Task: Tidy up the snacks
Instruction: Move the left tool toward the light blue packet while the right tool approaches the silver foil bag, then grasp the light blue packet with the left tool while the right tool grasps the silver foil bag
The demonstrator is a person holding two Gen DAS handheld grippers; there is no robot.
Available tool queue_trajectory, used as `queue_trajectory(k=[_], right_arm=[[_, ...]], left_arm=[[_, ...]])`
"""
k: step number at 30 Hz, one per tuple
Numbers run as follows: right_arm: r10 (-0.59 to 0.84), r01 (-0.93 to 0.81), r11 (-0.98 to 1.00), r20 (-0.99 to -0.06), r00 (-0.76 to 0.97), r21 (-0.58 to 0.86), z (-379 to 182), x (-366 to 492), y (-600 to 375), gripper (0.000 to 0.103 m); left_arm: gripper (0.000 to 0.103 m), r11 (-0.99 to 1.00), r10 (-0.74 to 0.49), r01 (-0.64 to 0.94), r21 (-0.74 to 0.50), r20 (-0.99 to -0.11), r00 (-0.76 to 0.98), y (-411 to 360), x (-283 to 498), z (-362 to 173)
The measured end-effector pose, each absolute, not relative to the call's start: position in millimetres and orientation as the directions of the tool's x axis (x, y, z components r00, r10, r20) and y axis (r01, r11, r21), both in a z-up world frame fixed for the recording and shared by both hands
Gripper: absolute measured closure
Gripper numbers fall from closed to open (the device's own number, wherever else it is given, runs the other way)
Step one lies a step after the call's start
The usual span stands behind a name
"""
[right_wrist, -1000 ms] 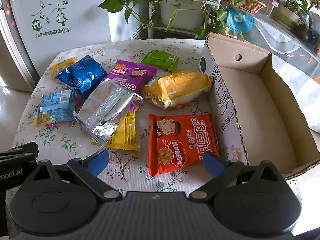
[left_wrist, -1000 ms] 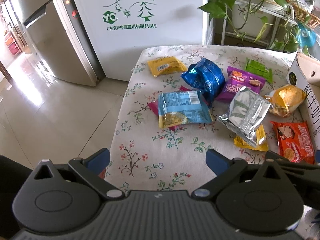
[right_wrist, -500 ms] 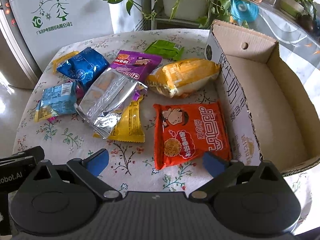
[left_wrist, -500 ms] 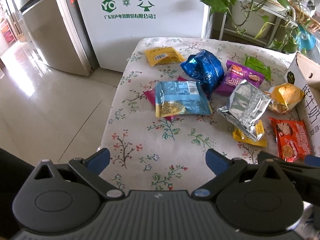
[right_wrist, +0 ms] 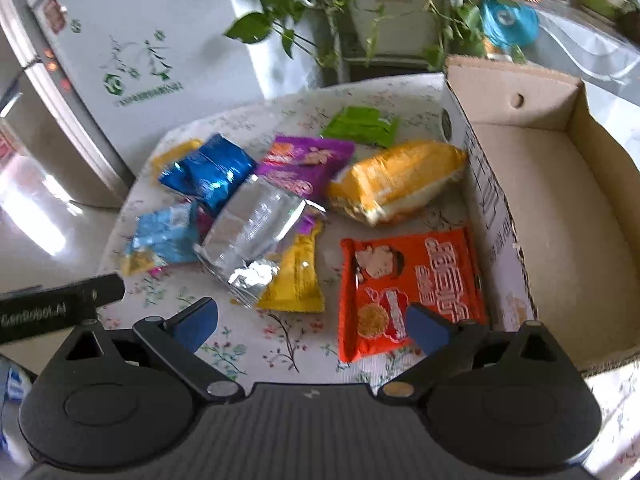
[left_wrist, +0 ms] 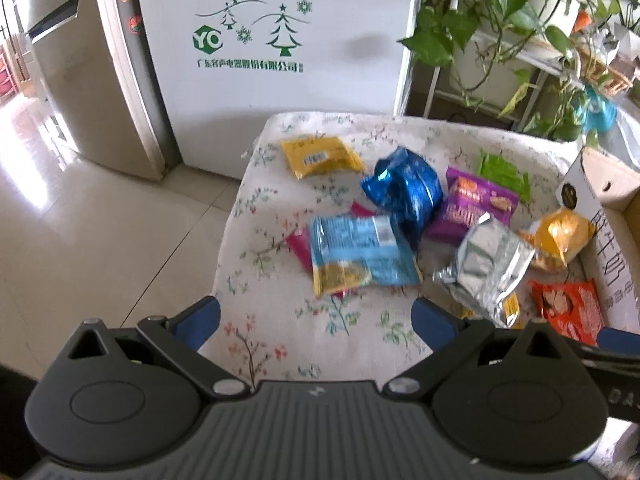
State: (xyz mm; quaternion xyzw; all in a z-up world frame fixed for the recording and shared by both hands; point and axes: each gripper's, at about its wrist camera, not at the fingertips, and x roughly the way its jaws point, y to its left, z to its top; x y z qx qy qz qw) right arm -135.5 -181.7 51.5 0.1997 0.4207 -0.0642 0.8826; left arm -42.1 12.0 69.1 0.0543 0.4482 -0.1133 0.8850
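Several snack packets lie on a floral tablecloth (left_wrist: 272, 340). A light blue packet (left_wrist: 360, 254), a dark blue packet (left_wrist: 404, 190), a yellow packet (left_wrist: 320, 156), a purple packet (left_wrist: 476, 204) and a silver packet (left_wrist: 486, 270) show in the left wrist view. An orange-red noodle packet (right_wrist: 408, 284), a yellow-orange packet (right_wrist: 396, 180), a silver packet (right_wrist: 256, 236) and a green packet (right_wrist: 360, 124) show in the right wrist view. An open empty cardboard box (right_wrist: 532, 208) stands at the right. My left gripper (left_wrist: 316, 320) and right gripper (right_wrist: 310, 324) are open and empty above the near table edge.
A white fridge (left_wrist: 280, 32) and a grey fridge (left_wrist: 68, 80) stand beyond the table. A plant rack (right_wrist: 380, 12) with trailing leaves is behind the box. Tiled floor (left_wrist: 100, 220) lies to the left. The left gripper's body (right_wrist: 56, 308) shows at the right view's left edge.
Both grippers have pulled back and risen a little, so the table looks farther away. The right gripper has tilted and shifted left. No packet has moved.
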Motion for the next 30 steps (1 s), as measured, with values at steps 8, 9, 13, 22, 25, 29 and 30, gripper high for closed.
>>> queue_trajectory(k=[8,9,13,22,25,29,30], right_arm=[[0.096,0.137,0.957,-0.729,0.678,0.254,73,-129,-181,0.000],[0.102,0.105,0.966,-0.723,0.683,0.236,77,-129,-180,0.000],[0.145,-0.054,0.987,-0.696,0.703,0.151,89,-126,-177,0.000],[0.226,-0.207,0.972,-0.706,0.671,0.114,78,-107,-175,0.001],[0.246,-0.226,0.966,-0.705,0.665,0.124,74,-99,-176,0.001],[0.246,-0.216,0.967,-0.711,0.659,0.134,66,-88,-178,0.001],[0.243,-0.217,0.968,-0.713,0.658,0.130,64,-85,-178,0.001]], left_arm=[[0.002,0.962,-0.159,0.274,-0.003,-0.819,0.552,16,-17,68],[0.002,0.961,-0.163,0.276,-0.007,-0.821,0.547,16,-14,68],[0.002,0.962,-0.172,0.273,-0.023,-0.829,0.532,14,-1,66],[0.002,0.961,-0.182,0.274,-0.047,-0.851,0.492,-6,25,46],[0.002,0.962,-0.190,0.266,-0.066,-0.859,0.475,-10,32,37],[0.002,0.963,-0.200,0.257,-0.086,-0.867,0.456,-14,39,28],[0.002,0.961,-0.207,0.258,-0.096,-0.870,0.448,-15,40,26]])
